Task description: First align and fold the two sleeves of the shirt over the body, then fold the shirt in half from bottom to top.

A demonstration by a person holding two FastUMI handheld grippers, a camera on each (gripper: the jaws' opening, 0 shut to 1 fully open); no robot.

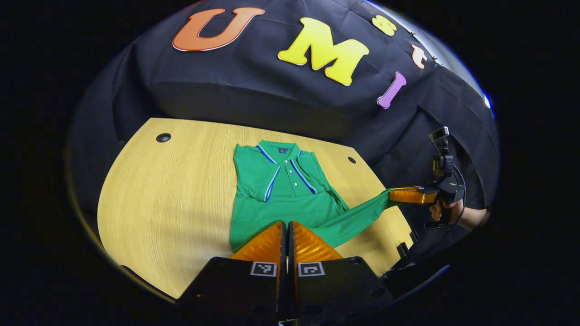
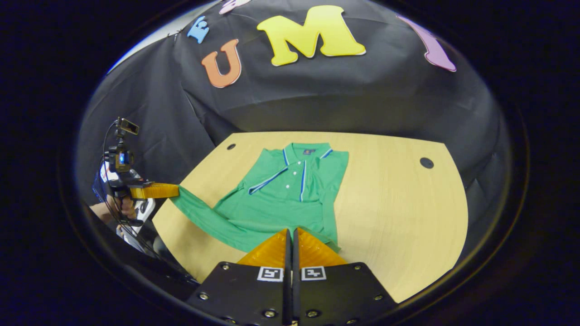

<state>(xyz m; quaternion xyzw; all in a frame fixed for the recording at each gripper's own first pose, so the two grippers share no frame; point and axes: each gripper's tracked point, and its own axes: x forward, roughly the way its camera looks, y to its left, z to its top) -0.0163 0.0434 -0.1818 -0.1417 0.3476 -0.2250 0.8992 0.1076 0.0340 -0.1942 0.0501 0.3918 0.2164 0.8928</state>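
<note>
In the left gripper view, the left gripper (image 1: 287, 225) has its fingers pressed together at the shirt's (image 1: 272, 199) near hem. The right gripper (image 2: 292, 232) looks the same in its own view. I can't tell from up close whether cloth sits between either pair. Seen farther off from the other camera, each gripper pinches the end of a long sleeve (image 1: 358, 217), pulled taut out past the counter (image 1: 172, 190) edge. The shirt lies flat mid-counter, its collar (image 1: 278, 147) far.

The risk, as I judge it, is that a hard pull drags the body askew or wrinkles it. A thin pinch could also slip, and the sleeve would land crooked.
</note>
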